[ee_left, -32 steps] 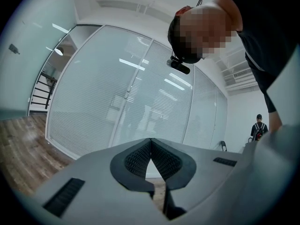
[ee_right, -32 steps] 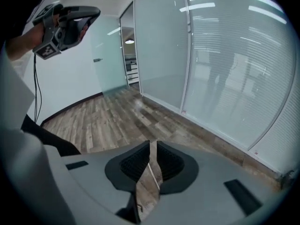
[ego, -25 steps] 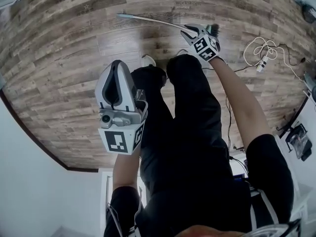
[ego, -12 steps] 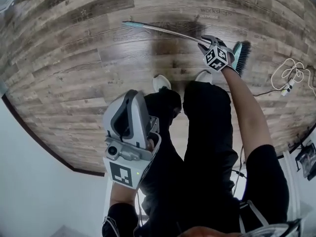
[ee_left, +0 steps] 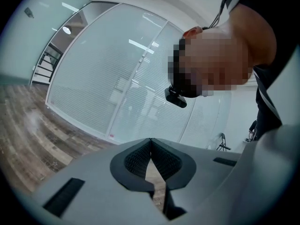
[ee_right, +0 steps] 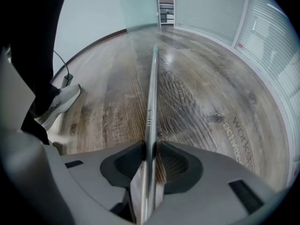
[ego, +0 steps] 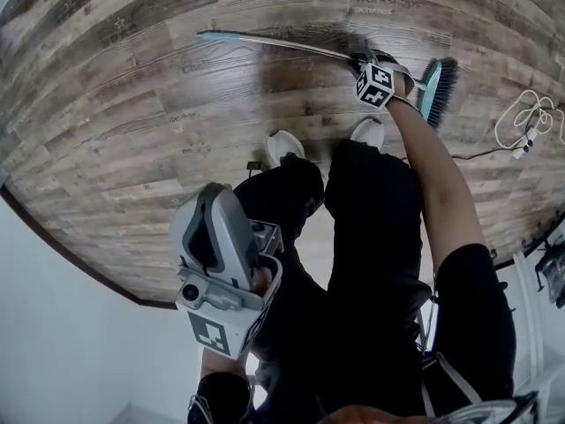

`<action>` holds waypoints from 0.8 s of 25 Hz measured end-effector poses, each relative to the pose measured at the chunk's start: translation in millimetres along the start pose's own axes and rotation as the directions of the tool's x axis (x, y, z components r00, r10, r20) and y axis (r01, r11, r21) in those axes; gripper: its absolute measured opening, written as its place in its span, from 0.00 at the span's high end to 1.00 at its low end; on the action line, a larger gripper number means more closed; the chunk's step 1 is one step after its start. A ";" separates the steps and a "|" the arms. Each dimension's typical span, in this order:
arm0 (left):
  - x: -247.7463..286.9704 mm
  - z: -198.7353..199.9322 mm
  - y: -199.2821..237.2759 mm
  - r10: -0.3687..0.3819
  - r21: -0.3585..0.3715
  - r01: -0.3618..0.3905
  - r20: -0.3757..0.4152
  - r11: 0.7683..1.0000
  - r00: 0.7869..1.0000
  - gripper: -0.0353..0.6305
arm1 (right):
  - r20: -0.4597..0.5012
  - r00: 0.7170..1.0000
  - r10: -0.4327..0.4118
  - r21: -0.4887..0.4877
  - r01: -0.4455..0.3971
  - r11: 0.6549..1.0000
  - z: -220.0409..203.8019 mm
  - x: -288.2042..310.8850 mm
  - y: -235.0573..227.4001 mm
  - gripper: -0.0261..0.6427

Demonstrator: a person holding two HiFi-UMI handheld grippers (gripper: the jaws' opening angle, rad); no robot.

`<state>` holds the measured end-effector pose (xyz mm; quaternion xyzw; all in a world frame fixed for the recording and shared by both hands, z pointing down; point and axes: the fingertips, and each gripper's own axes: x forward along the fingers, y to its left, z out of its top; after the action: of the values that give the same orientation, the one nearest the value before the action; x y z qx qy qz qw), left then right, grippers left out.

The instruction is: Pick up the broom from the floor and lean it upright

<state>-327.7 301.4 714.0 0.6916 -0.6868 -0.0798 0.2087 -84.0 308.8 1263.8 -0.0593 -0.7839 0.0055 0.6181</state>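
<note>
Steel broom (ee_right: pixel 151 78) between closing hand-held gripper (ee_right: pixel 149 150)

A coiled white cable (ego: pixel 519 117) lies on the wood-plank floor (ego: pixel 115 122), well right of the right gripper (ego: pixel 364 60). Printed lettering (ego: pixel 384 3) marks the floor just beyond that gripper. Blind-covered glass walls (ee_left: pixel 108 88) stand ahead of the left gripper (ee_left: pixel 151 144).

Wood-plank floor (ego: pixel 132 104) meets frosted glass walls (ee_left: pixel 117 78).

The left hand-held gripper (ee_left: pixel 150 141) (tips together, nothing between) faces a glass wall (ee_left: pixel 117 88).
</note>
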 end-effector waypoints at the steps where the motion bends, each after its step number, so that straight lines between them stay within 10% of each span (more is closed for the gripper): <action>1: -1.6 -0.2 1.5 0.002 -0.002 -0.002 -0.003 1.000 1.000 0.92 | 0.012 1.000 0.002 0.018 -0.003 1.000 0.0 0.1 -1.1 0.77; 12: -31.7 6.6 -2.4 0.047 0.018 -0.045 -0.110 0.999 0.993 0.92 | 0.113 0.991 -0.074 0.194 0.051 0.980 21.5 -79.8 -6.6 0.84; 20: -49.4 92.3 -56.1 -0.008 0.028 0.012 -0.141 1.000 0.990 0.92 | 0.131 0.984 -0.122 0.241 0.088 0.967 40.6 -191.6 -2.2 0.85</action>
<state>-315.1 331.7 599.8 0.7020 -0.6679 -0.0222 0.2462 -79.8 290.1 1068.9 0.0561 -0.8225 0.0696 0.5617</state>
